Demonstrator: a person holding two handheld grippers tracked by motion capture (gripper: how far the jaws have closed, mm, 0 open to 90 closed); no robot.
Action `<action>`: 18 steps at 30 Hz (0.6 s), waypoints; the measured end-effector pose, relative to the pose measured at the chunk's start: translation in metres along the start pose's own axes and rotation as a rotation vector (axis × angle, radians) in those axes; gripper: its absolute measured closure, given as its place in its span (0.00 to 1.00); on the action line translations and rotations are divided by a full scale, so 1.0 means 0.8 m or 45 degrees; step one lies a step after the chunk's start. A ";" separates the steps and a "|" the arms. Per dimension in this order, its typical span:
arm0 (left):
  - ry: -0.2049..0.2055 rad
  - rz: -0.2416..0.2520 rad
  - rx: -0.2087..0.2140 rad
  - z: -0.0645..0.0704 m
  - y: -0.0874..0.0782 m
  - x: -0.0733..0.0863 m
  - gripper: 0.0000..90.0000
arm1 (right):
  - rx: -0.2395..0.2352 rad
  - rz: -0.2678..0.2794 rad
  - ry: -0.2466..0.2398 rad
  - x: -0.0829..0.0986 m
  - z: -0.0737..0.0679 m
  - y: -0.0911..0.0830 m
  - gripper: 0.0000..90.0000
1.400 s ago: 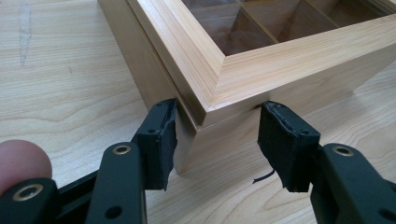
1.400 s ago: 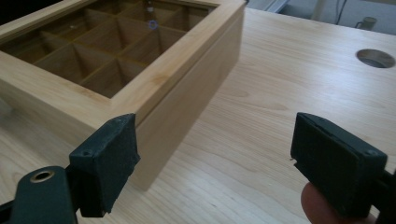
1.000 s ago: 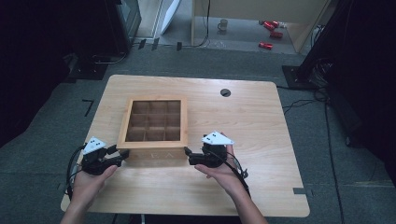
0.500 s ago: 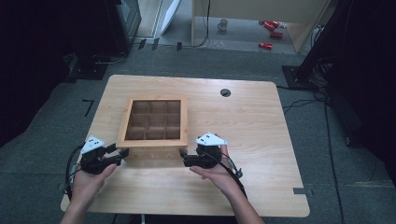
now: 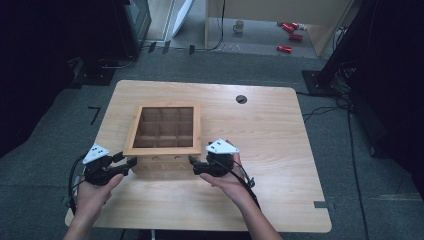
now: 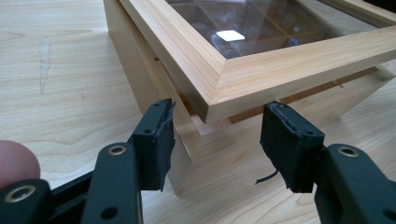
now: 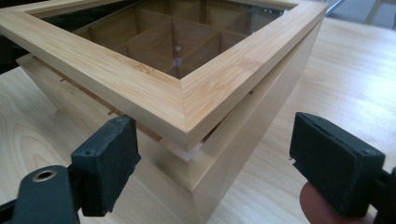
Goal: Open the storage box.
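While the wooden box (image 5: 164,134) sits left of centre on the table (image 5: 260,150), glass-framed lid (image 6: 261,70) looks raised slightly off the base at front. L gripper (image 5: 120,165): jaws spread, at front-left corner, no contact. R gripper (image 5: 197,165): spread, at front-right corner, no grip. Judged early: lid not yet grasped, opening/closing left.

Lit evenly from overhead, with the wooden table (image 5: 280,150) bright and the floor around its edges sunk in near-black. Marked by a white square of glare on the glass lid of the box (image 6: 243,70), seen in the left gripper view. Softened by blur on the nearest jaws and slightly grainy in the high view.
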State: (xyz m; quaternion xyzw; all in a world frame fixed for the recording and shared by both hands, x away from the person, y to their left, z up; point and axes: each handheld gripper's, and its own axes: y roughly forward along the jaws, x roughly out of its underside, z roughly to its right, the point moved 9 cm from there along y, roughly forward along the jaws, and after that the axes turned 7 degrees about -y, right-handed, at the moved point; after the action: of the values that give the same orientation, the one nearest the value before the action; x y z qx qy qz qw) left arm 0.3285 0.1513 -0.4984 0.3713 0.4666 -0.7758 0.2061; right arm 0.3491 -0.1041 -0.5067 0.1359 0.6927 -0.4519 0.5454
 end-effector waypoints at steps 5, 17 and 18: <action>-0.016 -0.002 -0.005 -0.004 0.002 0.001 0.48 | 0.028 0.008 -0.065 -0.003 0.000 0.001 0.18; 0.003 -0.020 -0.026 -0.020 0.004 0.021 0.40 | 0.048 0.050 -0.083 -0.020 0.002 -0.005 0.18; 0.000 -0.025 -0.021 -0.020 0.005 0.023 0.36 | 0.049 0.053 -0.091 -0.025 0.003 -0.006 0.18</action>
State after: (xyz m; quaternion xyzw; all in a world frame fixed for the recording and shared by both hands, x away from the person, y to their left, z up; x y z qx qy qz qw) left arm 0.3254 0.1643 -0.5196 0.3649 0.4765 -0.7741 0.2014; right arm 0.3545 -0.1028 -0.4867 0.1444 0.6611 -0.4581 0.5764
